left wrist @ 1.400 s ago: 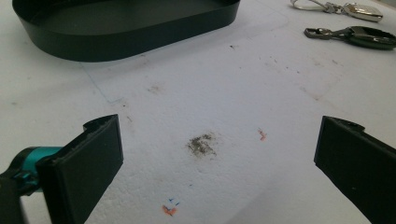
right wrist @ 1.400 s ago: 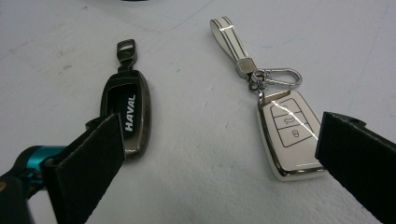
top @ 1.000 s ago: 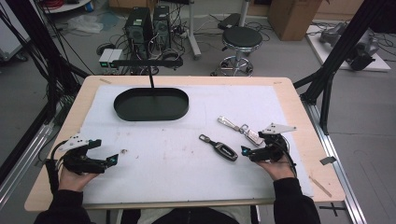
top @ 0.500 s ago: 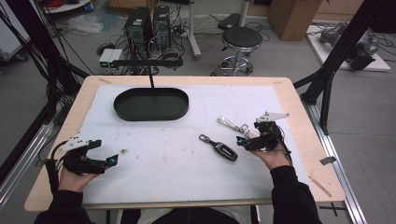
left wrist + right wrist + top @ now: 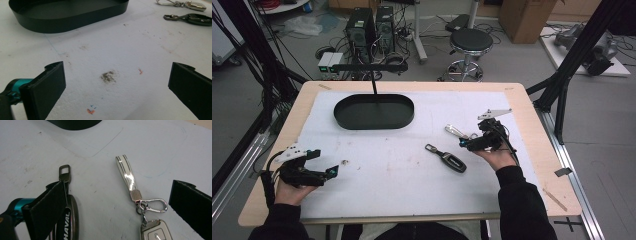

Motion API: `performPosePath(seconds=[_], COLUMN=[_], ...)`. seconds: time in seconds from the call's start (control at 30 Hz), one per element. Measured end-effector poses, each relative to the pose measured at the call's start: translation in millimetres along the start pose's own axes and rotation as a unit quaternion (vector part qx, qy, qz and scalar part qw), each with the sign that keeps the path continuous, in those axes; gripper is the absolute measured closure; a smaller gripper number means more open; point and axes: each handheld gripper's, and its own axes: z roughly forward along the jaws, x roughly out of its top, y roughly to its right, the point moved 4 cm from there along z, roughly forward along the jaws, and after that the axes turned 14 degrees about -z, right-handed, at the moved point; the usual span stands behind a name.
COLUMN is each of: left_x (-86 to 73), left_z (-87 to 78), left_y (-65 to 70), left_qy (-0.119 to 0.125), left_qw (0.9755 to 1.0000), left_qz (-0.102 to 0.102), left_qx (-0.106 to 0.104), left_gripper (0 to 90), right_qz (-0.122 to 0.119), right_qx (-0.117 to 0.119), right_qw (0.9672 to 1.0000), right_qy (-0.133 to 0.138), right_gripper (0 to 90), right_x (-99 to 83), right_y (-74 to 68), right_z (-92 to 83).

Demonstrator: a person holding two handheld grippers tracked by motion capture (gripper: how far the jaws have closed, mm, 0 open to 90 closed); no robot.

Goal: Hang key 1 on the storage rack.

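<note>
The high view looks forward and down from above the person's side, taking in the whole worktop [image 5: 522, 200] and the floor beyond. The left gripper view sits low and close over the white sheet, facing the black tray [image 5: 67, 15], with both key fobs far off. The right gripper view hangs very near the white key fob [image 5: 152, 233] and dark key fob [image 5: 68, 222], which the high view also shows mid-worktop.
</note>
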Motion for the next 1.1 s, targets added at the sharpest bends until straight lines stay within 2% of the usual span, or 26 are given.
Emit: performPosePath(seconds=[0.17,0.27,0.3,0.47,0.53,0.67,0.8,1.0,1.1], left_x=[0.0,0.1,0.1,0.1,0.1,0.2,0.3,0.3,0.3], left_z=[0.2,0.2,0.2,0.0,-0.1,0.5,0.8,0.9,1.3], left_y=[-0.2,-0.4,-0.4,-0.3,-0.6,-1.0,-1.3,-1.6,-1.7], left_qy=[-0.001,0.000,0.000,0.001,0.001,-0.001,-0.001,0.000,-0.001], left_qw=[1.0000,1.0000,1.0000,1.0000,1.0000,1.0000,1.0000,1.0000,1.0000], left_qz=[0.001,0.001,0.001,-0.001,-0.001,-0.001,-0.001,-0.002,-0.001], left_qx=[0.000,-0.001,-0.002,-0.002,-0.002,-0.003,-0.004,-0.005,-0.005], left_gripper=[1.7,1.7,1.7,1.7,1.7,1.7,1.7,1.7,1.7], right_qz=[-0.008,-0.024,-0.024,-0.029,-0.026,-0.024,-0.011,-0.022,-0.029], right_qx=[0.001,0.000,0.000,0.013,0.021,0.029,0.031,0.035,0.028], right_qw=[1.0000,0.9994,0.9994,0.9979,0.9972,0.9969,0.9965,0.9934,0.9925], right_qy=[-0.002,-0.023,-0.023,-0.057,-0.067,-0.070,-0.077,-0.107,-0.116], right_gripper=[0.8,0.8,0.8,0.8,0.8,0.8,0.8,1.9,7.2], right_x=[10.8,19.1,19.1,24.3,24.5,22.9,18.8,12.0,10.7], right_y=[3.8,5.2,5.2,9.0,13.5,18.4,27.4,33.4,32.7], right_z=[4.9,14.5,14.5,34.5,45.2,53.5,64.8,80.5,84.0])
